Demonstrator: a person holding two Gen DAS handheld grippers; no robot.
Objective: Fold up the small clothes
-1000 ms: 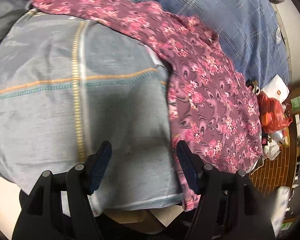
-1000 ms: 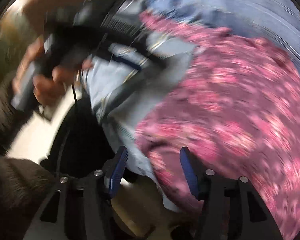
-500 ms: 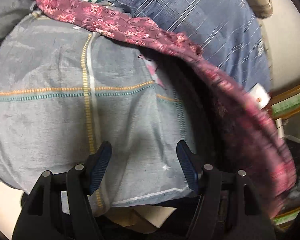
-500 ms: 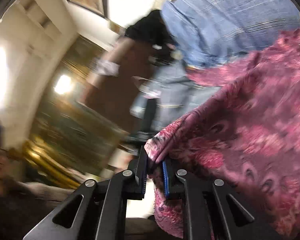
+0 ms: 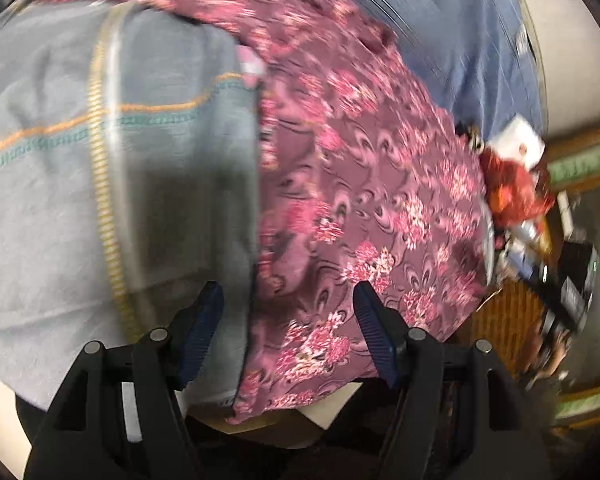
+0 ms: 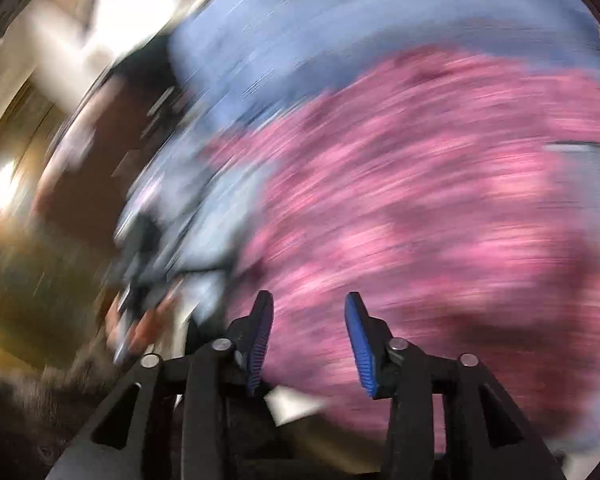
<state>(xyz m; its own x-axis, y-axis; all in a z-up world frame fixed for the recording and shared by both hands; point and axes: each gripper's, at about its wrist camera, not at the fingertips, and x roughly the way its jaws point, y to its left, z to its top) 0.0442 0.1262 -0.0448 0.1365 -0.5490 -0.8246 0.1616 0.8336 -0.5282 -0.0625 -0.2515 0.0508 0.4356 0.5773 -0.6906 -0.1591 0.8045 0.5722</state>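
Note:
A maroon garment with pink flowers point(image 5: 372, 208) lies spread over a grey-blue cloth with yellow and teal stitched lines point(image 5: 100, 168). My left gripper point(image 5: 288, 320) hovers open above the garment's near hem, where it meets the grey cloth; nothing is between its pads. In the blurred right wrist view the same flowered garment point(image 6: 440, 208) fills the right half. My right gripper point(image 6: 308, 336) is over it with its jaws opening, and the pads are clear of the fabric.
A blue checked cloth point(image 5: 460, 40) lies beyond the garment. At the right edge sit a red bag point(image 5: 512, 192), a white packet point(image 5: 520, 140) and other clutter over a brown woven surface point(image 5: 504, 324). A hand point(image 6: 140, 328) shows blurred at lower left.
The right gripper had pinched the garment's edge and lifted it; now it has let go and the garment lies flat again. The left gripper shifted toward the garment's hem.

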